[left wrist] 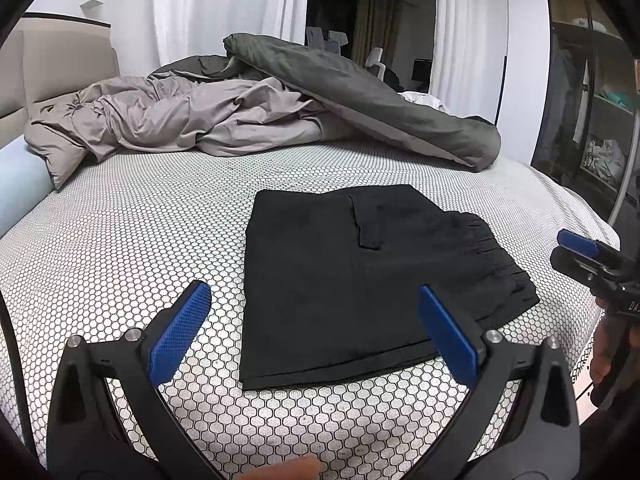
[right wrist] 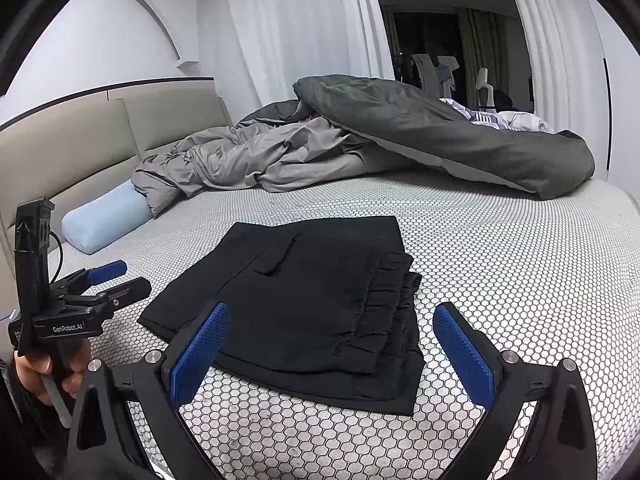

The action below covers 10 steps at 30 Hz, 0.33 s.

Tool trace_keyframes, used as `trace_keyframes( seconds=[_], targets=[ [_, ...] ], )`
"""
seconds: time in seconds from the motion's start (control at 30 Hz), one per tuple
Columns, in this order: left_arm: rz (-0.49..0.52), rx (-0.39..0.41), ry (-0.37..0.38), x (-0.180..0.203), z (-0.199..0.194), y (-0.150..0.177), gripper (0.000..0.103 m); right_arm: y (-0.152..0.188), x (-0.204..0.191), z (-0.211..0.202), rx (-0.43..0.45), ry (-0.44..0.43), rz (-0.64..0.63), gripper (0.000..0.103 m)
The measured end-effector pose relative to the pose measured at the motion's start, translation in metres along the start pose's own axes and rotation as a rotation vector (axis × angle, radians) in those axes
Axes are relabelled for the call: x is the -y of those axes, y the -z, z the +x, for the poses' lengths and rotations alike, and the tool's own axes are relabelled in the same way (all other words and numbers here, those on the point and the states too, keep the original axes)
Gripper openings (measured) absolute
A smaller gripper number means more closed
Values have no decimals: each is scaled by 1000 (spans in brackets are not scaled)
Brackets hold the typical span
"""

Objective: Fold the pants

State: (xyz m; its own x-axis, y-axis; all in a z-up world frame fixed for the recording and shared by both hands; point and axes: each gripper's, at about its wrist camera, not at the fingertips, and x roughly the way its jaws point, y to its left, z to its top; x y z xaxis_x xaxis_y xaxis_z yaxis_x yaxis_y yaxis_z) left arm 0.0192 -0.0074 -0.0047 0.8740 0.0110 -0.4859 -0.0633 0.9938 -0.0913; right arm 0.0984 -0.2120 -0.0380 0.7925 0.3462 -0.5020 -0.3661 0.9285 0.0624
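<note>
Black pants (left wrist: 360,280) lie folded into a flat rectangle on the honeycomb-patterned bed cover (left wrist: 140,240); the gathered waistband is at the right side. They also show in the right wrist view (right wrist: 312,300). My left gripper (left wrist: 316,308) is open and empty, held just in front of the pants' near edge. My right gripper (right wrist: 332,328) is open and empty, above the near waistband end. The right gripper shows at the right edge of the left wrist view (left wrist: 580,252), and the left gripper at the left of the right wrist view (right wrist: 116,280).
A crumpled grey duvet (left wrist: 200,120) and a dark grey blanket (left wrist: 360,92) are heaped at the back of the bed. A light blue bolster (right wrist: 104,220) lies by the beige headboard (right wrist: 80,140). An open wardrobe (left wrist: 592,100) stands at the right.
</note>
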Motion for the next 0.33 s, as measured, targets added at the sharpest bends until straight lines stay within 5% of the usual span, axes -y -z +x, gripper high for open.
trace_keyframes(
  seconds=[0.33],
  targets=[
    [2, 11, -6, 3, -3, 1, 102, 1, -2, 1, -3, 7, -6, 103]
  ],
)
